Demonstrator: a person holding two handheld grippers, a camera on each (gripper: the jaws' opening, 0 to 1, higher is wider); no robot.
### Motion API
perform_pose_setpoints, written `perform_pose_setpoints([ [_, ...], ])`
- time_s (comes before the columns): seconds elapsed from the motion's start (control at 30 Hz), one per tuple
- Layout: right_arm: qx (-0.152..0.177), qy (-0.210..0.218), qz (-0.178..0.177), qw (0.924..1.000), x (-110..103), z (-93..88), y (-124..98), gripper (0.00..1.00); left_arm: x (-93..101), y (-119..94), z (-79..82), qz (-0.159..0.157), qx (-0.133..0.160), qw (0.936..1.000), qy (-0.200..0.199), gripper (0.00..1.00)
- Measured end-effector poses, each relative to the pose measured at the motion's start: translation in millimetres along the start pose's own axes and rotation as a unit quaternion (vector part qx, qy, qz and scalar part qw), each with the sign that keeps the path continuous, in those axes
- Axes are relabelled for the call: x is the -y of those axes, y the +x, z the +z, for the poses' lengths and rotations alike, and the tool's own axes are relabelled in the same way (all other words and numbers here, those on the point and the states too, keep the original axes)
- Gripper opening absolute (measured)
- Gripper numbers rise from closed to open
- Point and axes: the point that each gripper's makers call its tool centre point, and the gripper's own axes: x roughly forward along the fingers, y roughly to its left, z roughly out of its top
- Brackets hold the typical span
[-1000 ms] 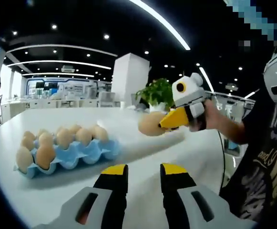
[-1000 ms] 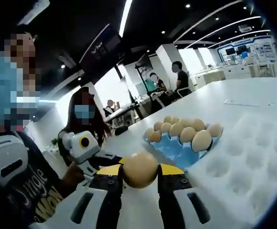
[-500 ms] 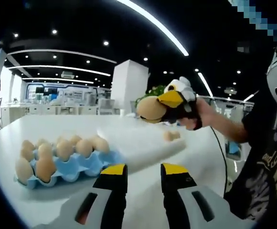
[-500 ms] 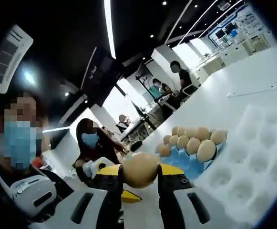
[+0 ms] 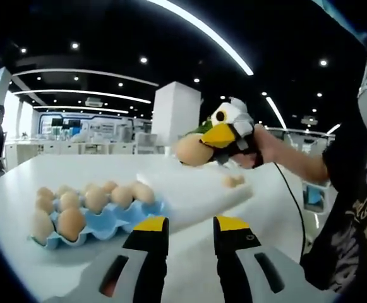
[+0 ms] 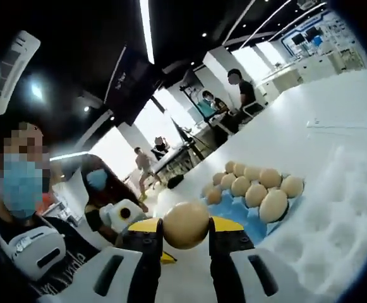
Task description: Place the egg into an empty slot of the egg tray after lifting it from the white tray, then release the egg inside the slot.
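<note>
In the right gripper view, the right gripper [image 6: 185,228] rises from the 6 o'clock edge with its two yellow-tipped jaws clenched on a brown egg [image 6: 186,225], one jaw pressing each side. The egg is held in the air, clear of the table. Toward 3 o'clock from it sits a blue egg tray [image 6: 243,211] with brown eggs in its slots; its near end, closest to the held egg, shows bare blue cups. At 4 o'clock, just beside the blue tray, lies the white tray [image 6: 335,214], a pale foam sheet with rows of round hollows. At 8 o'clock from the egg the left gripper [image 6: 125,217] comes into view, its white body against a dark sleeve. People stand far behind, toward 1 o'clock.

In the left gripper view, the left gripper [image 5: 191,231] comes up from 6 o'clock with its yellow-tipped jaws parted by a narrow gap, holding nothing and hanging above the white table [image 5: 107,265]. At 1 o'clock, a hand carries the right gripper [image 5: 199,144], clamped on the egg [image 5: 191,150] high over the white tray [image 5: 189,189], where another small egg [image 5: 231,181] lies. The blue egg tray [image 5: 117,218] sits at 9 o'clock, touching the white tray's edge, most slots filled with brown eggs
</note>
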Motion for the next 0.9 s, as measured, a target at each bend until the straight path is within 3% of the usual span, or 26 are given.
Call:
perform_pose_setpoints([
  [0.27, -0.066, -0.080, -0.016, 0.9945, 7, -2.9, 33, 0.30, -5.7, -8, -1.9, 0.016, -0.002, 0.9999, -0.001, 0.28],
  [0.67, -0.118, -0.117, -0.016, 0.9860, 20, -7.0, 64, 0.30, -15.6, -21, -0.4, 0.035, 0.001, 0.9994, -0.004, 0.29],
  [0.9, -0.165, -0.153, -0.026, 0.9740, 25, -18.7, 79, 0.30, -16.2, -23, -1.5, 0.038, 0.000, 0.9993, -0.006, 0.30],
])
